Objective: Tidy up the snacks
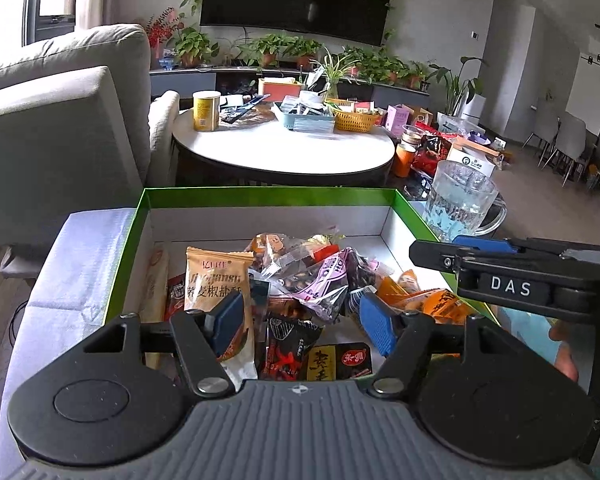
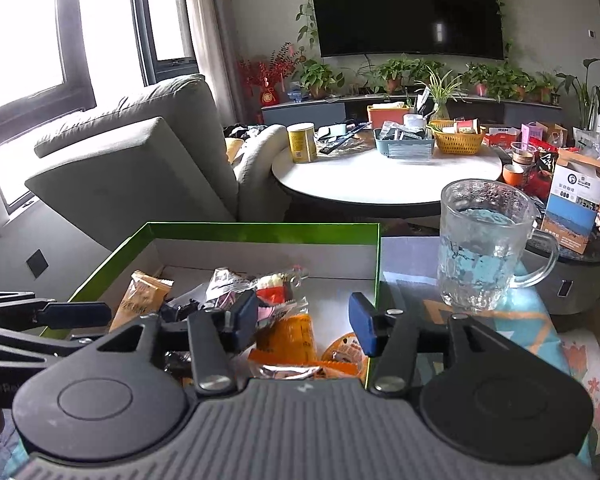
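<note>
Far wall: pale, carrying a large dark television (image 2: pixel 410 8) with trailing vines beside it. Below it, a low dark media console (image 2: pixel 412 110) supports a row of potted plants (image 2: pixel 396 70). Left side: dark-framed windows (image 2: pixel 156 20) admit strong daylight; a curtain hangs beside them. A grey fabric sofa (image 2: pixel 140 152) stands near the windows. Centre: a round white coffee table (image 2: pixel 380 180) on a dark base. Far right: grey dining chairs (image 1: pixel 568 140) on a wood-toned floor (image 1: pixel 540 192).
</note>
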A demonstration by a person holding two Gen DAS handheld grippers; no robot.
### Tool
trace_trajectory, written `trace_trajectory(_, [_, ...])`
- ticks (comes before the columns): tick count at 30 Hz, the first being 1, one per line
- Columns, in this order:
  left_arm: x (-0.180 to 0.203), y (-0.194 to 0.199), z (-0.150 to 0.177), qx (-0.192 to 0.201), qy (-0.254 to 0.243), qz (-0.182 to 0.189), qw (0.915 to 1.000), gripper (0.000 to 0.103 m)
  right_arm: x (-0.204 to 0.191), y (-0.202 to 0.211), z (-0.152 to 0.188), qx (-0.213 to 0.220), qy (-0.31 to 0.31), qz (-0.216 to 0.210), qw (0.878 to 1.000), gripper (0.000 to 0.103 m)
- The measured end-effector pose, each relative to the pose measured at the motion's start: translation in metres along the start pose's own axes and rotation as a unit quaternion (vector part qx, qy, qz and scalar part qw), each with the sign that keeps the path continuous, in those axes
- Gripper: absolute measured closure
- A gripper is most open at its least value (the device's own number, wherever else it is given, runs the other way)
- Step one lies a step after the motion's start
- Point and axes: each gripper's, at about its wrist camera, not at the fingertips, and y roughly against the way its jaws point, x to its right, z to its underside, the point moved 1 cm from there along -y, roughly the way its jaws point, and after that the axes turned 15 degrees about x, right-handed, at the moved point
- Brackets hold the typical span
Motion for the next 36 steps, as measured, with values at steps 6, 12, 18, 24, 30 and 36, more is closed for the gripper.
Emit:
trace_trajectory(6, [0.001, 0.018, -0.001, 0.013, -0.003, -0.011, 0.9998, 0.041, -0.008, 0.015, 0.0, 0.001, 0.003, -0.002, 1.0, 0.066])
trace_trajectory(12, [0.002, 0.039, 0.0, 0.025, -0.017, -0.039, 0.9988, 0.04, -0.021, 0.032, 0.002, -0.002, -0.005, -0.002, 1.0, 0.066])
trace_trajectory(18, [0.001, 0.063, 0.002, 0.042, -0.023, -0.083, 0.9955, 0.029, -0.03, 0.061, -0.003, 0.017, -0.003, 0.008, 1.0, 0.065])
trace_trajectory(24, [0.002, 0.086, 0.002, 0.054, -0.025, -0.114, 0.9917, 0.027, -0.036, 0.087, -0.004, 0.03, -0.012, 0.012, 0.999, 0.065])
trace_trajectory(30, [0.005, 0.108, 0.004, 0.061, -0.024, -0.145, 0.9872, 0.027, -0.047, 0.103, 0.0, 0.033, -0.01, 0.014, 0.999, 0.065])
trace_trajectory(36, [0.011, 0.128, 0.005, 0.076, -0.037, -0.163, 0.983, 0.027, -0.055, 0.116, 0.002, 0.037, -0.007, 0.013, 0.999, 0.065])
